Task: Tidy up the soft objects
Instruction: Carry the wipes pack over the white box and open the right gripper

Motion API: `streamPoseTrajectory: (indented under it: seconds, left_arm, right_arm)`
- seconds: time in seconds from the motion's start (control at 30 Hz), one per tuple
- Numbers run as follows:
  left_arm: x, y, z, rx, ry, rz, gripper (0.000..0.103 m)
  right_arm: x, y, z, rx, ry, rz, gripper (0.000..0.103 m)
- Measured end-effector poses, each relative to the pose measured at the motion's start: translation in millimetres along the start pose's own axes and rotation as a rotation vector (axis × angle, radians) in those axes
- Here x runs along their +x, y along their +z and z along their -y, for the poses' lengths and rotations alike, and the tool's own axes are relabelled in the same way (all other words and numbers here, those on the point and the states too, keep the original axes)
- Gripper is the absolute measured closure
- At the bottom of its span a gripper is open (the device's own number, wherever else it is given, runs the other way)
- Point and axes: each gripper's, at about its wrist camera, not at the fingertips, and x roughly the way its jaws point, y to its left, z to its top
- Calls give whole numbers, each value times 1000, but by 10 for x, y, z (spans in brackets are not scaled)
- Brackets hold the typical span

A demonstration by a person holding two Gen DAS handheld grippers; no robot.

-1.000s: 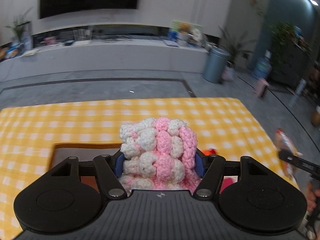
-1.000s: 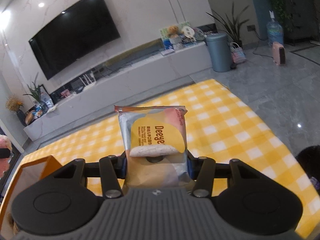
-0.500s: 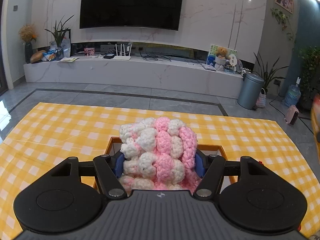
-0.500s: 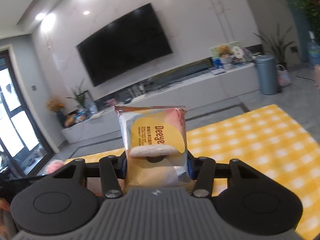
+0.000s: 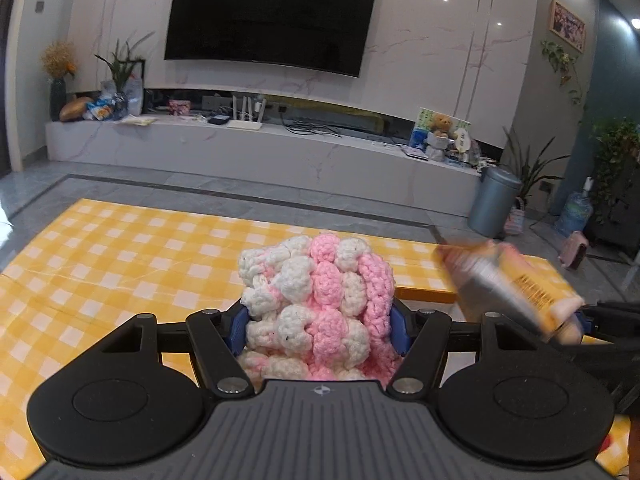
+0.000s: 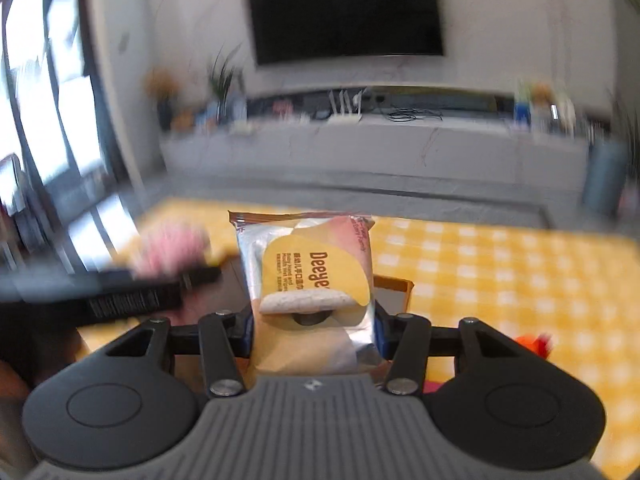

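My left gripper [image 5: 318, 330] is shut on a pink and white crochet toy [image 5: 318, 296], held above an orange-rimmed box [image 5: 424, 294] that it mostly hides. My right gripper [image 6: 314, 330] is shut on a yellow and silver wet-wipes pack [image 6: 308, 280], upright between the jaws. The pack also shows blurred at the right of the left wrist view [image 5: 512, 286]. The toy and left gripper show blurred at the left of the right wrist view [image 6: 172, 252], close beside the pack. The box corner [image 6: 394, 290] lies just behind the pack.
A yellow checked cloth [image 5: 120, 256] covers the table. A small red-orange object [image 6: 534, 344] lies on the cloth to the right of the box. Beyond the table are grey floor, a long TV bench [image 5: 260, 148] and a bin [image 5: 494, 202].
Both grippers have tilted up and swung toward each other. The right gripper with the pack now sits close to the right of the left gripper, over the box. Both grips are unchanged.
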Motion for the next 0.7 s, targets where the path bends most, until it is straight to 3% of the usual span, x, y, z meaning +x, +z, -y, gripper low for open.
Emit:
streamPoseTrajectory:
  seconds: [0.1,0.3,0.47,0.53,0.7]
  left_arm:
    - [-6,-17,-22,15,50,7,28]
    - [12,-12,-78,1,57,-8,28]
    - [41,-34,-83,12,51,-17,29]
    - [79,-52,-109,10,76,-26,29]
    - [150,-65,-210,-36,49,-65,29]
  right_arm:
    - [234,9,-237,-219,-75,-67,53]
    - [845,75,-259,-449,-25,-269,53]
    - [1265,-43,-404,-773,-19,-411,53]
    - [1385,-65,-386,-828,-15,-456,52]
    - [1673,-115,-276,-893,-23,-550,53]
